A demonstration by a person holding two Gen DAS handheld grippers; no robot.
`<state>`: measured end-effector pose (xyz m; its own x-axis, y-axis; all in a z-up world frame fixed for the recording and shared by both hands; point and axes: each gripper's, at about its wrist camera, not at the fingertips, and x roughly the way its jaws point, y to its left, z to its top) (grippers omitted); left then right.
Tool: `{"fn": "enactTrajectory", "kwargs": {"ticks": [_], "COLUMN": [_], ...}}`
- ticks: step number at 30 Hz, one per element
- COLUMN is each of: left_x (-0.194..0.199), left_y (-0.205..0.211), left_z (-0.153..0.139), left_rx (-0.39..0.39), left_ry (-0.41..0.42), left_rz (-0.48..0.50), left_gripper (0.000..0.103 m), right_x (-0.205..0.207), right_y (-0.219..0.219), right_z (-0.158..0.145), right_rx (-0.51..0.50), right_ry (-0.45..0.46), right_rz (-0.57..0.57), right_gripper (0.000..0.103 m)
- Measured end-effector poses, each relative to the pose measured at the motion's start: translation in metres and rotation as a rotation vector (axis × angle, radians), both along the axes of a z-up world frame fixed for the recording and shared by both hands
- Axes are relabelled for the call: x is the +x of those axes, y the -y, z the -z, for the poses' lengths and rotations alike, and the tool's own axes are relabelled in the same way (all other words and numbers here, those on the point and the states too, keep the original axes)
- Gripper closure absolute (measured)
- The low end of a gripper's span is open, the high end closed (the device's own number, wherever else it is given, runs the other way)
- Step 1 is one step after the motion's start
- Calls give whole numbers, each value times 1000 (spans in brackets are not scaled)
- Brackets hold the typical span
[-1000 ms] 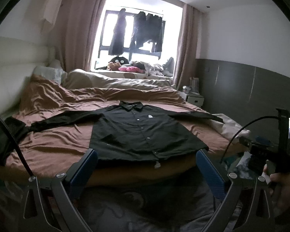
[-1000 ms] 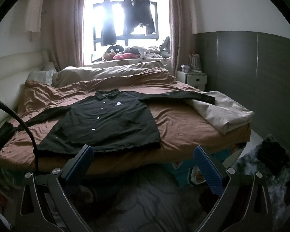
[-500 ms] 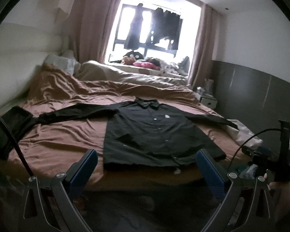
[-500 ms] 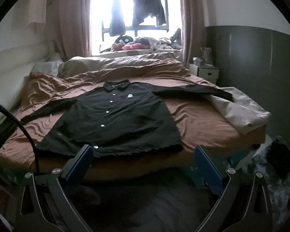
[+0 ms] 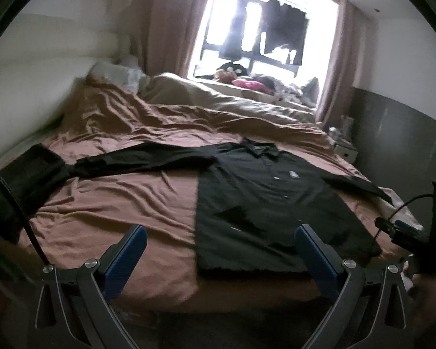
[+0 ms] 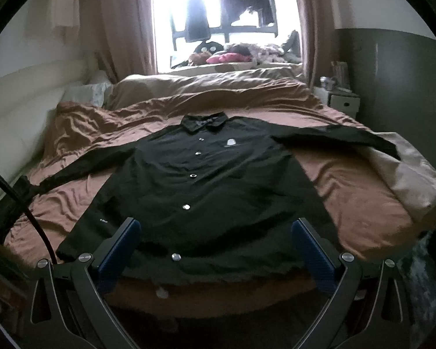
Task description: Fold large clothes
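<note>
The black shirt [image 6: 206, 192] is laid flat, buttoned and face up on the bed [image 6: 348, 186], sleeves spread. Both the left tool [image 5: 218, 250] and right tool [image 6: 215, 244] are held wide and empty near its hem. The cloth is judged soft, light and limp; a sleeve cuff or hem corner is best pinched.

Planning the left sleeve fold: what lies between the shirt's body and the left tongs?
In the left wrist view, only bare, wrinkled brown bedsheet between the black shirt and the open left tongs.
</note>
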<state>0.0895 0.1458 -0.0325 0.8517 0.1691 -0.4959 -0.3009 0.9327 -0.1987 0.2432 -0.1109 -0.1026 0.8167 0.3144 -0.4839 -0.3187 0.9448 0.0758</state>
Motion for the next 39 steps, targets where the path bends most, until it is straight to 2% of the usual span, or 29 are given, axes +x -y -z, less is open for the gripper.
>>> {"fn": "enactTrajectory", "kwargs": {"ticks": [8, 12, 15, 20, 24, 28, 33, 39], "left_x": [37, 52, 67, 88, 107, 122, 134, 151], "left_y": [-71, -112, -145, -198, -243, -287, -329, -367], "left_z": [14, 19, 25, 32, 44, 65, 87, 111], "left_rx": [-58, -87, -119, -163, -205, -264, -299, -346], "left_ry": [-33, -39, -48, -54, -76, -110, -156, -207], "left_rz": [-108, -164, -211, -278, -331, -395, -480, -551], "left_gripper": [2, 3, 10, 12, 21, 28, 28, 28], "right_x": [53, 77, 96, 125, 141, 155, 175, 212], "right_y": [-29, -47, -63, -86, -99, -113, -127, -144], "right_z": [-8, -14, -16, -17, -16, -14, -7, 1], "right_rx": [-3, -19, -31, -51, -53, -58, -68, -73], "right_ry": [-49, -44, -39, -37, -28, -23, -39, -98], "right_rz": [-63, -94, -123, -170, -189, -214, -240, -261], "right_gripper": [0, 0, 0, 0, 0, 7, 14, 29]}}
